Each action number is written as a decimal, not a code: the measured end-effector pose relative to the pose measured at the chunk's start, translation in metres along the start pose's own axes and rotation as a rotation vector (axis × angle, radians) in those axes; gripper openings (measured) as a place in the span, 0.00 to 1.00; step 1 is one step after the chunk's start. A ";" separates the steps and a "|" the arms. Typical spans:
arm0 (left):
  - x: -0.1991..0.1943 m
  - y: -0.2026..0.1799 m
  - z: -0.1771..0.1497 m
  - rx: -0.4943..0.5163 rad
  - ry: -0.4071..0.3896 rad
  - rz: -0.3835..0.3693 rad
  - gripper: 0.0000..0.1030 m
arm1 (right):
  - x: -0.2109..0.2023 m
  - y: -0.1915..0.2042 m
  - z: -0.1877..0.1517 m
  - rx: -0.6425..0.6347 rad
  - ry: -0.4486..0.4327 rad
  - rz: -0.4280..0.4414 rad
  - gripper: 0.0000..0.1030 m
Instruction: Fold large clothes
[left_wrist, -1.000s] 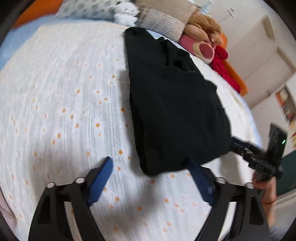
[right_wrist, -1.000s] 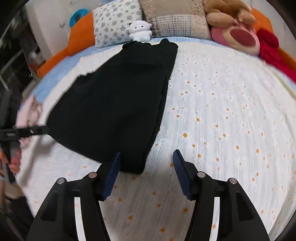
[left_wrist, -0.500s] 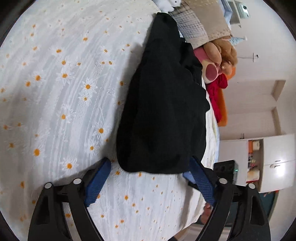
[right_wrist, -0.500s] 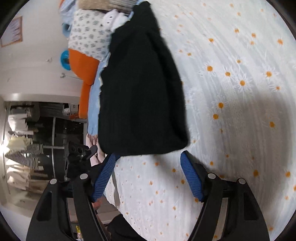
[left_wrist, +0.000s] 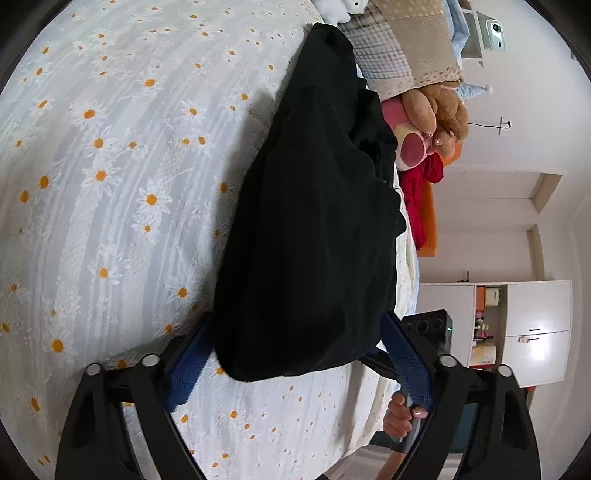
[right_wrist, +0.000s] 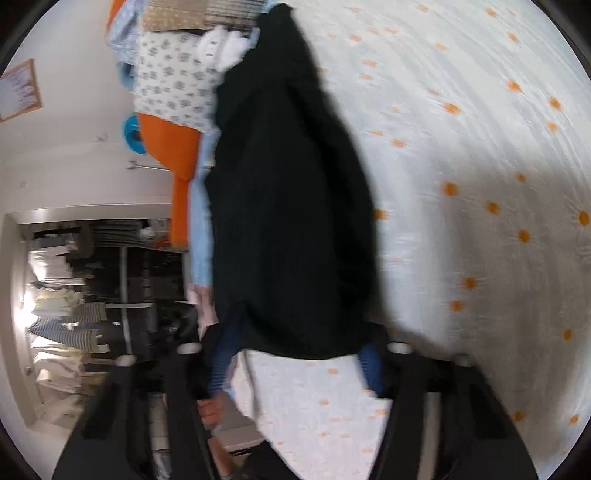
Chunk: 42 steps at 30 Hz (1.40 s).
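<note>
A long black garment (left_wrist: 314, 229) lies lengthwise on the daisy-print bedspread (left_wrist: 110, 177), its near end toward me. My left gripper (left_wrist: 295, 358) is open, its blue pads on either side of the garment's near hem at one corner. My right gripper (right_wrist: 295, 362) is open too, straddling the hem of the same garment (right_wrist: 291, 206) at the other corner. The right wrist view is blurred. Both views are rolled sideways. The right gripper's body (left_wrist: 428, 332) shows behind the hem in the left wrist view.
Pillows (left_wrist: 402, 48) and plush toys (left_wrist: 432, 129) lie at the head of the bed beyond the garment. White cabinets (left_wrist: 524, 325) stand past the bed's edge. An orange headboard (right_wrist: 173, 158) and clothes racks (right_wrist: 66, 302) show in the right wrist view.
Both grippers rolled sideways and moved forward to the garment's near hem, which now lies between each pair of pads. Both stayed open.
</note>
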<state>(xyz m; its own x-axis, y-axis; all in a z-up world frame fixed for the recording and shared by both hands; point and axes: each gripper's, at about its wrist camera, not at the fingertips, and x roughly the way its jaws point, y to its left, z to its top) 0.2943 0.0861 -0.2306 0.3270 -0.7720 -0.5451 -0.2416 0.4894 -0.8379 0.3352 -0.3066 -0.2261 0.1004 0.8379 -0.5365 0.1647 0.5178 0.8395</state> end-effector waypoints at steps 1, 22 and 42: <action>-0.002 0.002 -0.003 -0.005 0.004 -0.002 0.76 | -0.002 -0.005 -0.001 0.018 0.002 0.023 0.43; -0.046 -0.095 0.132 -0.021 -0.042 -0.084 0.39 | -0.045 0.137 0.102 -0.169 -0.100 0.135 0.22; 0.112 -0.058 0.378 -0.157 -0.031 -0.130 0.40 | 0.061 0.062 0.359 -0.027 -0.315 0.071 0.25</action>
<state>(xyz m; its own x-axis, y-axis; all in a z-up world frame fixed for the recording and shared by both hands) 0.6901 0.1246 -0.2534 0.3921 -0.8106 -0.4351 -0.3346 0.3149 -0.8882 0.7038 -0.2856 -0.2379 0.4104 0.7793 -0.4736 0.1211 0.4682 0.8753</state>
